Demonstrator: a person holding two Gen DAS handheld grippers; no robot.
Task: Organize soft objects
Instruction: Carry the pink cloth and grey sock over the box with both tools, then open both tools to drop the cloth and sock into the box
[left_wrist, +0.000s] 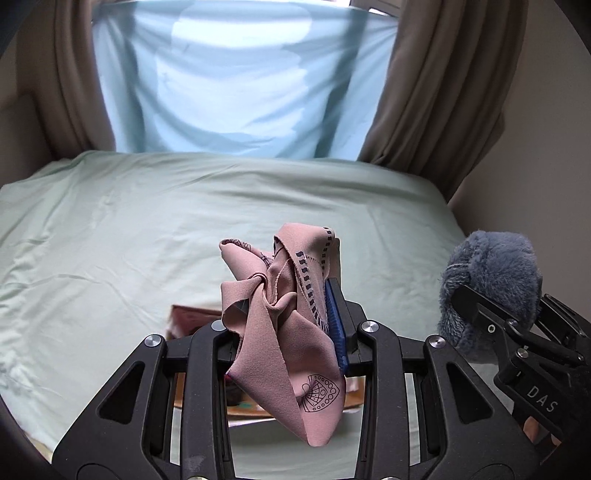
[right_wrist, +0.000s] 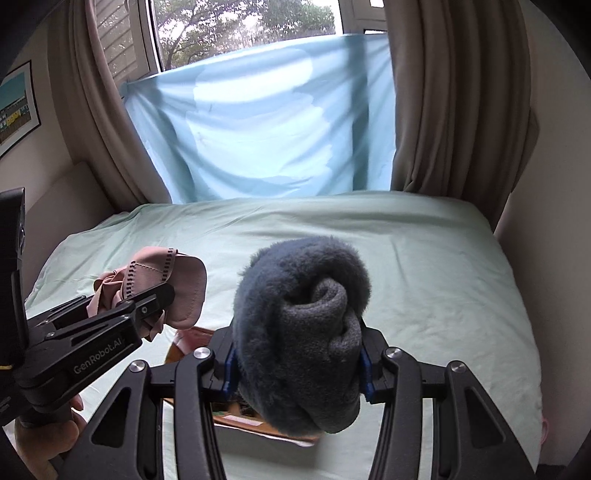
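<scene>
Your left tongs (left_wrist: 291, 314) are clamped on the pink cloth (left_wrist: 280, 325), held up off the bed (left_wrist: 110, 240), and your right tongs (right_wrist: 295, 369) are squeezed around the grey fleece (right_wrist: 299, 332), also in the air; in the left view the fleece sits at about 3 o'clock of the cloth, near but apart. Judging by how it hangs, the cloth is thin, light and limp: it bunches into a knot at the grip and a loose corner droops toward 6 o'clock, so it will likely slide and unfold if you loosen even a little. Take it by the bunched middle, not a trailing edge. The fleece looks thick, springy and light; it bulges past both pads, so a grip across the rolled core should keep it from unrolling. A box (right_wrist: 184, 343) shows partly beneath both tongs, at 6 o'clock; its contents are mostly hidden.
</scene>
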